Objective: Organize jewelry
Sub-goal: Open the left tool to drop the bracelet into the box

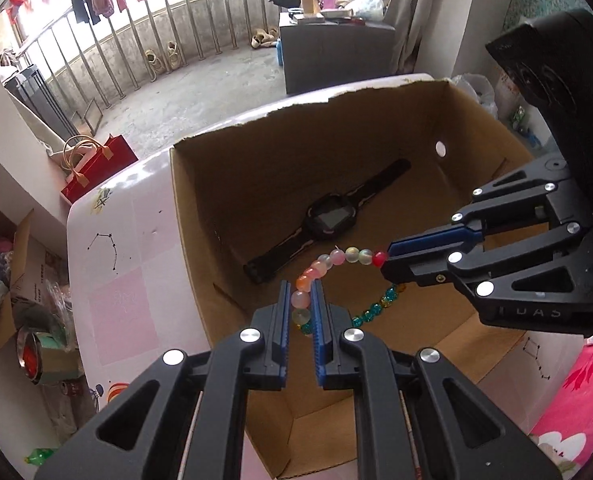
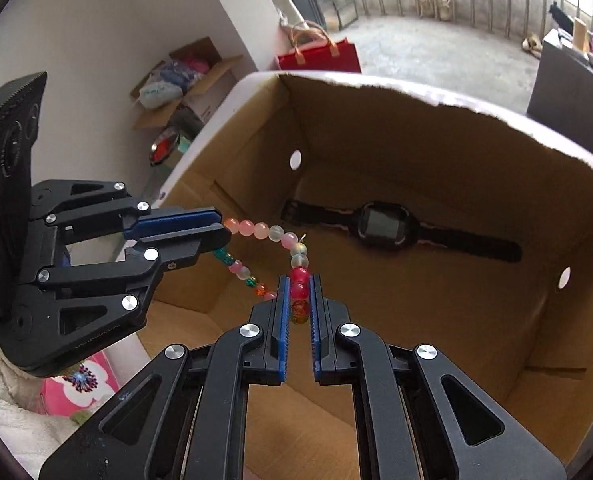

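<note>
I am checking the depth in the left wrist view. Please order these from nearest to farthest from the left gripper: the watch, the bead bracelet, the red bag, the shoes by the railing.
1. Bead bracelet: clamped in the left gripper, over the box.
2. Watch: on the box floor, just beyond.
3. Red bag: on the floor, upper left.
4. Shoes: at the railing, far back.

Glossy translucent glass-like beads on bracelet [image 1: 328, 260]; matt corrugated cardboard box [image 1: 256, 168], torn rim; matt black plastic watch [image 1: 328, 218], glossy screen.
</note>
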### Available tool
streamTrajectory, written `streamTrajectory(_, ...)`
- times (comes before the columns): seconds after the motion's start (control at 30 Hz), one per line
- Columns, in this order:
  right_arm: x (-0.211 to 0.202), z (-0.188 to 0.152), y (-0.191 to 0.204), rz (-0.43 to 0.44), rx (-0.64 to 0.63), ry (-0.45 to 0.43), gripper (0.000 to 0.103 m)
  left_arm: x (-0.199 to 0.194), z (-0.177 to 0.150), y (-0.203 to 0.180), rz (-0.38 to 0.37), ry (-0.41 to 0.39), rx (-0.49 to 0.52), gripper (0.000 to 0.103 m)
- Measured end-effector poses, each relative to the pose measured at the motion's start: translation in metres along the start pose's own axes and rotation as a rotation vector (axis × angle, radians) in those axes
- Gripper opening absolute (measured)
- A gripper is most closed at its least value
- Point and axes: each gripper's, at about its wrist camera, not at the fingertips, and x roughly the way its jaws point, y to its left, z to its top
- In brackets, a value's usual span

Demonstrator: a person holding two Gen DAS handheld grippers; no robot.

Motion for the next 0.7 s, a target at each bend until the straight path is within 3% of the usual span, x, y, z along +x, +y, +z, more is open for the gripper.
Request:
streamTrajectory(0.2,0.034,0.004,0.002,0.021,0.028,0.162,0.008,0.014,-0.009,-0.005,0.036,0.073,0.069,0.011)
streamTrajectory(0.3,0.031,0.003,-0.007,0.032,0.044,0.181,0.011,0.014,-0.005,-0.005,0.051,0.078,0.090,0.011)
streamTrajectory(0.5,0.022,0.002,-0.011,0.029,0.081,0.144,0.011,0.011,0.003,0.002,0.018,0.055,0.055,0.011)
streamTrajectory(0.7,-0.015,-0.020,-0.015,0.055,0.120,0.011,0.014,-0.030,-0.012,0.013,-0.038,-0.108,-0.015,0.011)
